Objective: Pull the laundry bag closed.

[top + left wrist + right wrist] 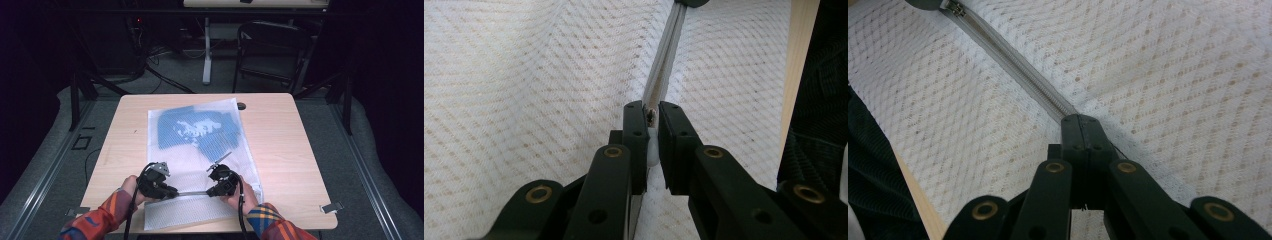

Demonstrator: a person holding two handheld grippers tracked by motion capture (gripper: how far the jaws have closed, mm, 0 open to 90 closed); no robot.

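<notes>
A: High view first: white mesh laundry bag (pixel 200 150) flat on the bench (pixel 280 145), blue cloth (pixel 200 130) inside, left gripper (pixel 172 192) and right gripper (pixel 210 192) facing across the zipper (pixel 192 193) at the near edge.

B: Left gripper view?

A: Jaws pinching the zipper end.

B: Right gripper view?

A: Jaws pressed together on the zipper tape; slider (pixel 955 7) far off. Probably zipping, mostly left.

left gripper (pixel 172 192): jaws closed, points to the right | right gripper (pixel 210 191): jaws closed, points to the left (tips face each other, near) | both forearms enter from the bottom edge
</notes>
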